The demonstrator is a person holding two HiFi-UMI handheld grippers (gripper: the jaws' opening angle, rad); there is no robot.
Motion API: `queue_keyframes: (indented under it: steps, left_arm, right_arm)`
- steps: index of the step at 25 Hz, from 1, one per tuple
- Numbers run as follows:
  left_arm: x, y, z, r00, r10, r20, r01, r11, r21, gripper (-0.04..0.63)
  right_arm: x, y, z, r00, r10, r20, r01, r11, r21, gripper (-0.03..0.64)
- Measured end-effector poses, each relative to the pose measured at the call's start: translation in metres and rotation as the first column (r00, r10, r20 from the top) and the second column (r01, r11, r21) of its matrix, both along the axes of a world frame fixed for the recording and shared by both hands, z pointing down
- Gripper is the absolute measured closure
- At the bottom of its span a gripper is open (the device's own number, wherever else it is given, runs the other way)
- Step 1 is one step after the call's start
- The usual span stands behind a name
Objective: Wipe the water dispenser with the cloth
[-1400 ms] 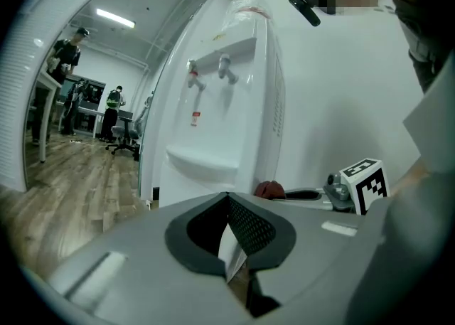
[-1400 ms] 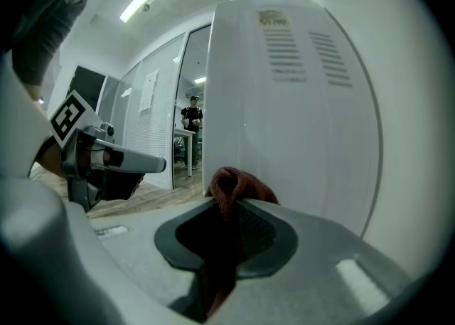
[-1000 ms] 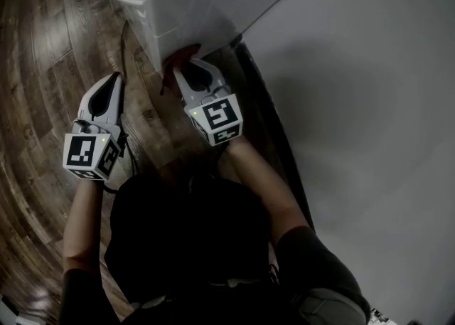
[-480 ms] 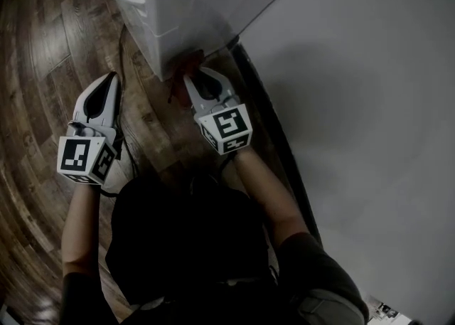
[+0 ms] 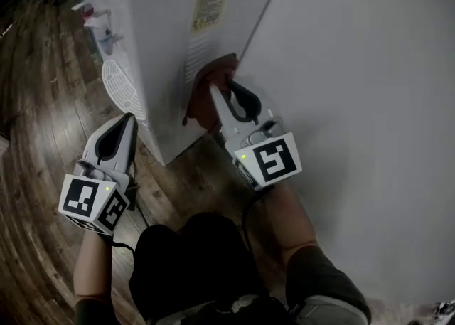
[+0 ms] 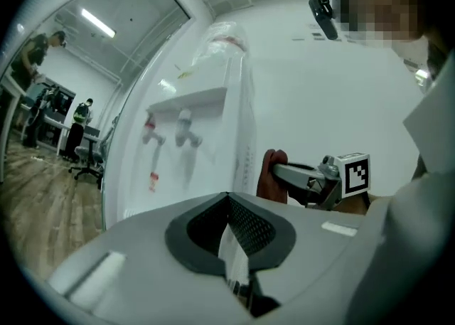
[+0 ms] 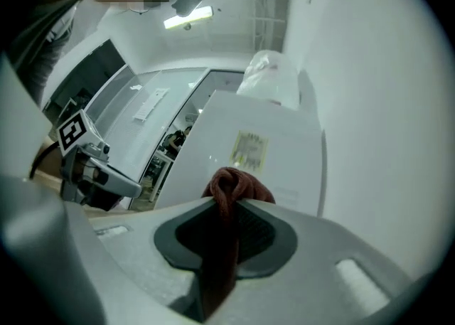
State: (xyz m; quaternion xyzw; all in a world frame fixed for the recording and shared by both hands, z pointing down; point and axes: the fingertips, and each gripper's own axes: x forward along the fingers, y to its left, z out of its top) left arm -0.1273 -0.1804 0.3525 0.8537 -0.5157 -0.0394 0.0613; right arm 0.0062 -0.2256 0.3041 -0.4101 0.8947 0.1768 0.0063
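Now the right gripper [image 5: 219, 92] pinches the cloth [image 5: 201, 107] on the water dispenser [image 5: 163, 39], the empty left gripper [image 5: 130, 119] is shut, wiping looks unfinished

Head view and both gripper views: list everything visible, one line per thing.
water dispenser: one, white, on the floor beside the wall
label: one, yellowish, on the dispenser's side panel
taps: two, one red-tipped and one pale, on the dispenser's front
drip tray: one, white, below the taps
cloth: one, dark red, against the side panel
floor: one, brown wood
wall: one, pale grey, right of the dispenser
left gripper: one, grey-white, shut, empty, by the dispenser's corner
right gripper: one, grey-white, shut on the cloth
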Motion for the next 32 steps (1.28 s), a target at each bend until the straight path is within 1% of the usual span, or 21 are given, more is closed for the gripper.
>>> queue_keyframes:
  steps: [2,4,6,8,10,12,14,17,23,25,29,32]
  left_arm:
    - [0.009,0.003,-0.047,1.0,0.01,-0.011,-0.009,0.998,0.069,0.576]
    - [0.018,0.006,-0.096,1.0,0.025,-0.015,-0.022,0.987,0.156,0.577]
    - [0.029,0.008,-0.139,0.999,0.045,-0.011,-0.041,0.969,0.245,0.576]
    - [0.038,0.01,-0.17,0.999,0.045,0.012,-0.046,0.949,0.312,0.577]
    - [0.043,0.009,-0.182,0.999,0.028,0.039,-0.04,0.938,0.344,0.575]
    - [0.048,0.009,-0.179,0.999,0.024,0.047,-0.038,0.939,0.343,0.576]
    - [0.052,0.01,-0.161,0.998,0.027,0.051,-0.041,0.947,0.318,0.576]
    - [0.057,0.01,-0.12,0.997,0.026,0.071,-0.043,0.968,0.248,0.577]
    - [0.062,0.01,-0.015,0.993,0.039,0.108,-0.051,0.993,0.105,0.576]
    - [0.061,0.009,0.021,0.992,0.05,0.117,-0.06,0.995,0.082,0.575]
    - [0.063,-0.002,0.082,0.988,0.068,0.14,-0.079,0.994,0.074,0.577]
    - [0.071,-0.003,0.133,0.982,0.099,0.161,-0.105,0.994,0.029,0.575]
  right_arm:
    - [0.001,-0.001,-0.055,1.0,0.007,0.017,-0.008,0.997,0.081,0.569]
    - [-0.002,-0.003,-0.106,0.999,0.002,0.036,-0.007,0.99,0.144,0.569]
    - [-0.007,-0.004,-0.149,0.998,-0.011,0.055,0.0,0.982,0.191,0.569]
    - [-0.013,-0.003,-0.18,0.996,-0.035,0.079,0.017,0.975,0.22,0.569]
    - [-0.022,-0.006,-0.192,0.993,-0.056,0.102,0.032,0.974,0.223,0.569]
    - [-0.029,-0.014,-0.184,0.993,-0.056,0.105,0.034,0.979,0.2,0.569]
    - [-0.032,-0.021,-0.161,0.994,-0.05,0.094,0.035,0.987,0.158,0.569]
    - [-0.032,-0.023,-0.114,0.995,-0.065,0.08,0.058,0.994,0.088,0.569]
    - [-0.027,-0.022,0.012,0.998,-0.058,0.04,0.061,0.995,-0.075,0.569]
    - [-0.026,-0.025,0.055,0.998,-0.048,0.035,0.052,0.991,-0.127,0.569]
    - [-0.022,-0.041,0.134,1.0,-0.01,0.025,0.015,0.98,-0.2,0.569]
    - [-0.017,-0.048,0.203,0.999,0.036,0.004,-0.033,0.957,-0.287,0.569]
